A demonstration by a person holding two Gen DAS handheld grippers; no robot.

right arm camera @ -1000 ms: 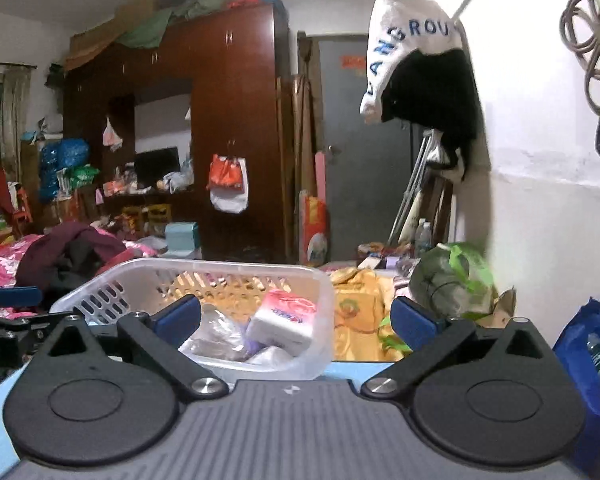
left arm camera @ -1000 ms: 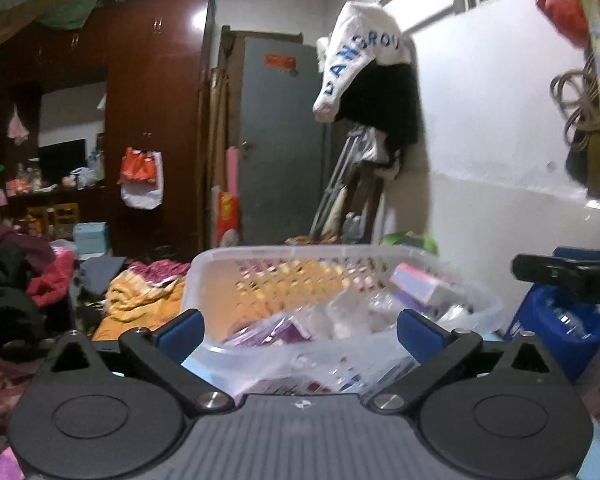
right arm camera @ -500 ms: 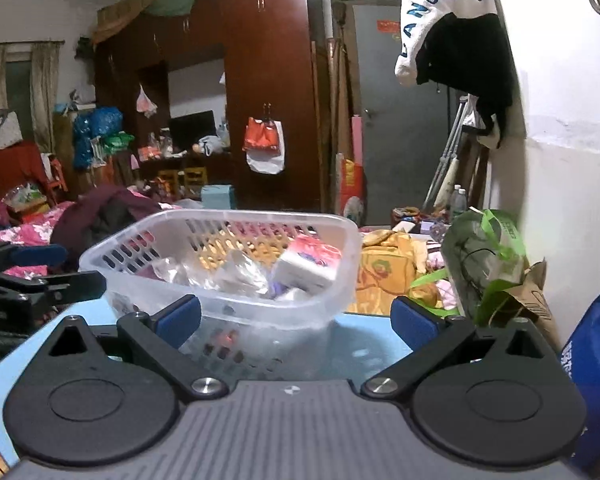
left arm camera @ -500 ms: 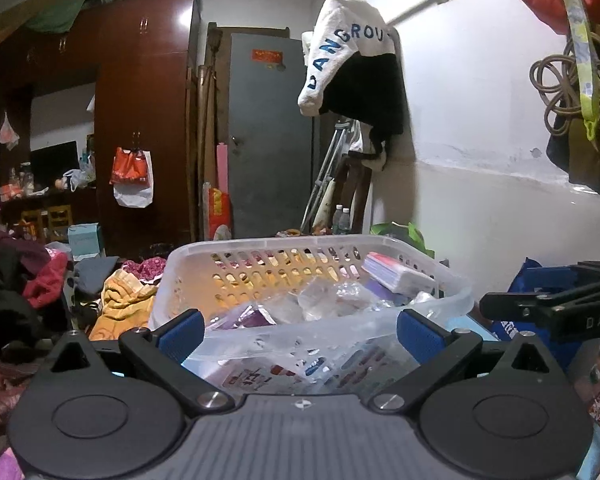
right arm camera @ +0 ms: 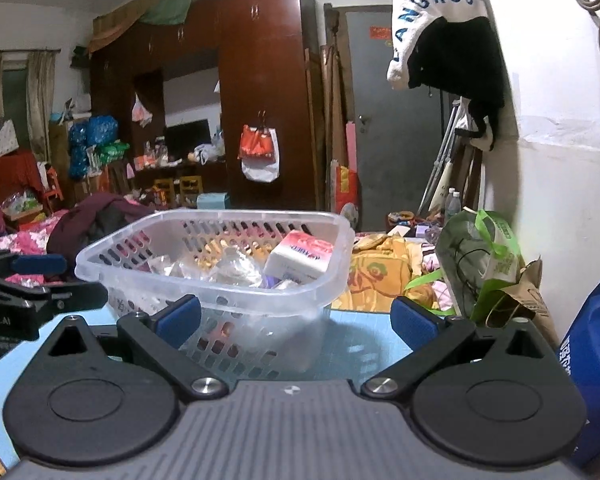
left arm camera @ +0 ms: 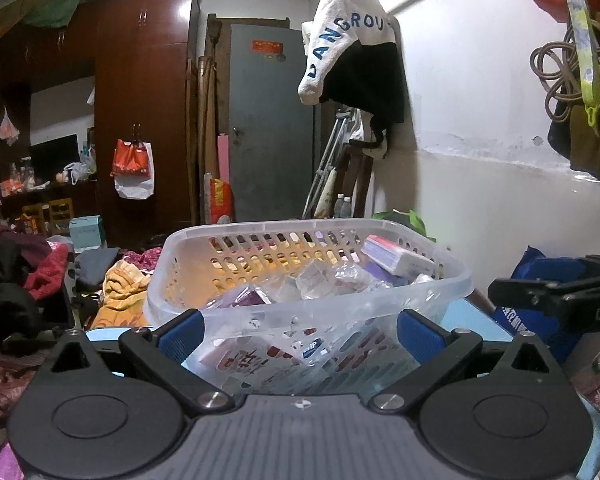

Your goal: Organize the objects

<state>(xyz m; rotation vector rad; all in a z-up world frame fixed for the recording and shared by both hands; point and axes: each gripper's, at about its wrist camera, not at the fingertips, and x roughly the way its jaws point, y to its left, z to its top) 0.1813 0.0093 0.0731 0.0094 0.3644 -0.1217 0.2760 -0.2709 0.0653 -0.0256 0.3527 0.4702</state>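
1. Spreading wide, the left gripper (left arm camera: 298, 330) faces the clear basket (left arm camera: 260, 304) just ahead; it grips nothing.
2. Right gripper (right arm camera: 294, 318) likewise gapes empty; basket ahead-left on the blue table (right arm camera: 364, 344).
3. Hanging white cloth (right arm camera: 432, 20) reads "ANGROU".

Background noted from both views. We see a dark red wardrobe (left arm camera: 144, 112) with an orange and white bag (left arm camera: 133, 168) hanging on its door, and a grey door (left arm camera: 272, 128) beside it. A white and black garment (left arm camera: 352, 56) hangs on the white wall (left arm camera: 480, 140). We log a green bag (right arm camera: 480, 256) beside a yellow cloth (right arm camera: 384, 276), a blue bag (right arm camera: 596, 360) at far right, and coiled rope (left arm camera: 560, 68) hanging.
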